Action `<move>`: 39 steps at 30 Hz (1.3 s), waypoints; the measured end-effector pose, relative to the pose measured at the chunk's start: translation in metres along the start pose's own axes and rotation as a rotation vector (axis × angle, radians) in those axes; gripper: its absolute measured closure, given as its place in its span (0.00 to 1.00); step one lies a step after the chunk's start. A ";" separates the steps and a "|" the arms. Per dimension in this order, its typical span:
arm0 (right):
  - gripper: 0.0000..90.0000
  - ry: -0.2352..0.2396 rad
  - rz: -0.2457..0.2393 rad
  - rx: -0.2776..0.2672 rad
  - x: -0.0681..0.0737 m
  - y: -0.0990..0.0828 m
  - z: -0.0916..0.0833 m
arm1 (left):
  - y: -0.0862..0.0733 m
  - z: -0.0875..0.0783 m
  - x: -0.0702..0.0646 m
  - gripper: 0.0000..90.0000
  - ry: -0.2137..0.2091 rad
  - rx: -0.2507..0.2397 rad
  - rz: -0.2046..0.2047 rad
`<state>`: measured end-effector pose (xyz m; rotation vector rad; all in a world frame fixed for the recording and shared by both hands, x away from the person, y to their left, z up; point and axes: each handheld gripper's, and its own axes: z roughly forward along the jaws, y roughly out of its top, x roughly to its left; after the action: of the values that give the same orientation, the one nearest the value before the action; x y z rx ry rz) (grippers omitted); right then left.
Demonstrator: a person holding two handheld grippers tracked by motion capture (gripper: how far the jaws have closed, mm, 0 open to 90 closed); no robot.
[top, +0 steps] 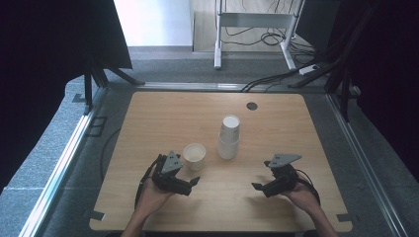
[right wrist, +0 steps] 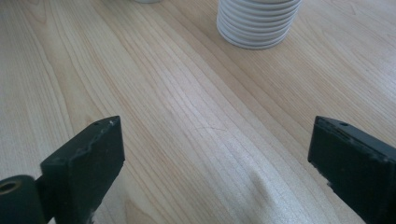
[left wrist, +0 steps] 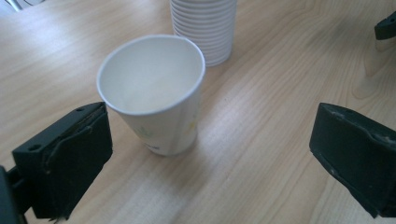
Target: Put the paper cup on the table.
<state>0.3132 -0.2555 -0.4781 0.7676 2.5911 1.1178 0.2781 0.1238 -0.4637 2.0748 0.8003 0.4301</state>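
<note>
A single white paper cup (top: 194, 156) (left wrist: 154, 95) stands upright and empty on the wooden table (top: 276, 121). To its right rises a stack of white paper cups (top: 229, 137) (left wrist: 204, 28) (right wrist: 258, 21). My left gripper (top: 190, 183) (left wrist: 210, 154) is open just in front of the single cup, which sits toward its left jaw without touching. My right gripper (top: 259, 186) (right wrist: 215, 163) is open over bare table, well short of the stack, with nothing between its jaws.
A dark round hole (top: 252, 105) marks the table's far side. Beyond the table lie cables (top: 267, 79) on the floor and a white desk frame (top: 257, 22). Black curtains hang at both sides.
</note>
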 end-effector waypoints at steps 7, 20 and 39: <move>0.02 -0.012 -0.020 0.010 0.007 -0.001 0.002 | -0.011 0.005 -0.007 0.00 -0.006 0.016 0.000; 0.02 -0.024 -0.044 0.044 0.016 -0.006 0.011 | -0.029 0.016 -0.022 0.00 -0.051 0.037 -0.013; 0.00 -0.015 -0.053 0.087 0.022 -0.017 0.034 | -0.040 0.036 -0.038 0.00 -0.075 0.137 0.024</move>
<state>0.3011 -0.2324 -0.5137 0.7184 2.6462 0.9863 0.2547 0.0935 -0.5178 2.2152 0.7800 0.3163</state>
